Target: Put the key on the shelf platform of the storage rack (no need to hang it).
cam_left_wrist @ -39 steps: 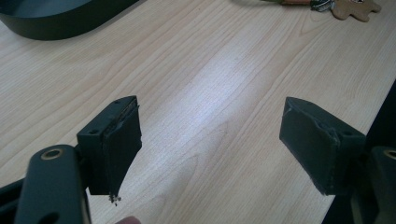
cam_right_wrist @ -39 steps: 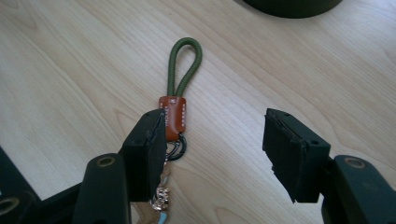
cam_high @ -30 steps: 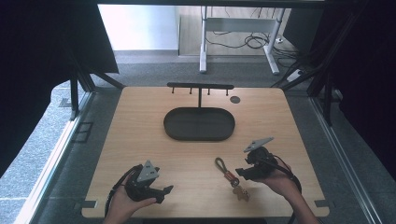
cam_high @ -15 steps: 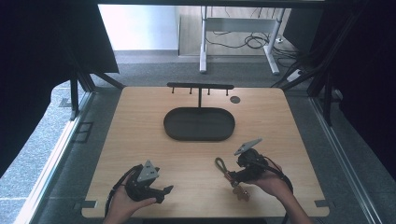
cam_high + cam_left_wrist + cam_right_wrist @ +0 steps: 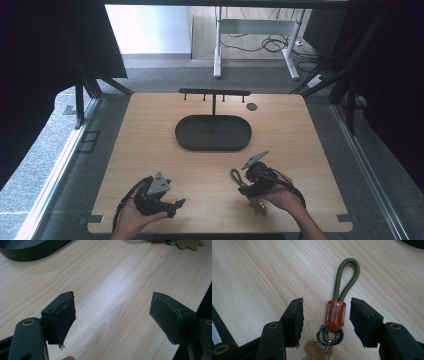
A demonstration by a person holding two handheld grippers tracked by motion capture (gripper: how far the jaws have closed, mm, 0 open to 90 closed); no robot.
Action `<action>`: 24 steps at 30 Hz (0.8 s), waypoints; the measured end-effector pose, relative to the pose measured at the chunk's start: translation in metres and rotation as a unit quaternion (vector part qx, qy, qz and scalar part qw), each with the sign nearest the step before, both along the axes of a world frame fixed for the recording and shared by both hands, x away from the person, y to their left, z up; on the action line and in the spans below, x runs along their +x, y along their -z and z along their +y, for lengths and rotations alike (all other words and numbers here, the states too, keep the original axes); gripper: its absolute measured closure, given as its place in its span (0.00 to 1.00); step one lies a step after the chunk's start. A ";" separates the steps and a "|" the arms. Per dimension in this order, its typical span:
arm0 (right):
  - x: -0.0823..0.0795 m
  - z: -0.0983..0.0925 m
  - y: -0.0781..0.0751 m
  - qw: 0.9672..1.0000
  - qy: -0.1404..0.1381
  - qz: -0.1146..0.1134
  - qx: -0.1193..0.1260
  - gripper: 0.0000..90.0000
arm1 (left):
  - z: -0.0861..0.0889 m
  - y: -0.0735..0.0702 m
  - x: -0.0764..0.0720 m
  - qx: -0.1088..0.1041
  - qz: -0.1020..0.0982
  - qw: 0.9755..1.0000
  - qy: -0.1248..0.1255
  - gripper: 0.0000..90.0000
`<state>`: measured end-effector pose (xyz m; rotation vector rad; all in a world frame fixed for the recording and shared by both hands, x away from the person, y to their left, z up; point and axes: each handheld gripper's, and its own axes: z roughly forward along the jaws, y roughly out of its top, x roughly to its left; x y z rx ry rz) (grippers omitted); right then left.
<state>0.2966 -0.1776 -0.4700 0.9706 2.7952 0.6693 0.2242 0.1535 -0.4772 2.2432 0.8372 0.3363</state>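
The key ring (image 5: pixel 336 312) is framed by the right gripper (image 5: pixel 325 320) near the desk's (image 5: pixel 150 135) front edge, jaws open (nothing gripped yet). The left gripper (image 5: pixel 112 315) is held wide open and empty, so lifting is likely left.

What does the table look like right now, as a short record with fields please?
table: light wood
tray: dark oval, far centre
rack: black bar with pegs behind tray
keychain: green cord loop, brown leather tab, dark rings, flat on table
right hand-held gripper: open, jaws either side of leather tab
left hand-held gripper: open, over bare wood
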 end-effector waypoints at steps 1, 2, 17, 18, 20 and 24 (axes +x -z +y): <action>0.000 0.001 0.001 1.000 0.000 0.001 -0.001 0.51 | 0.000 0.000 0.000 0.000 0.000 1.000 0.000 0.24; 0.000 0.002 0.002 1.000 -0.002 0.002 -0.002 0.51 | 0.000 0.000 0.000 0.000 0.001 1.000 0.000 0.24; 0.005 0.015 0.010 1.000 -0.003 0.006 -0.011 0.51 | -0.002 0.002 0.001 0.001 0.004 1.000 0.002 0.24; 0.005 0.015 0.010 1.000 -0.003 0.006 -0.011 0.51 | -0.002 0.002 0.001 0.001 0.004 1.000 0.002 0.24; 0.007 0.018 0.012 1.000 -0.003 0.008 -0.013 0.51 | -0.002 0.002 0.001 0.001 0.004 1.000 0.002 0.24; 0.009 0.021 0.015 1.000 -0.005 0.010 -0.014 0.52 | -0.002 0.002 0.000 0.001 0.004 1.000 0.003 0.24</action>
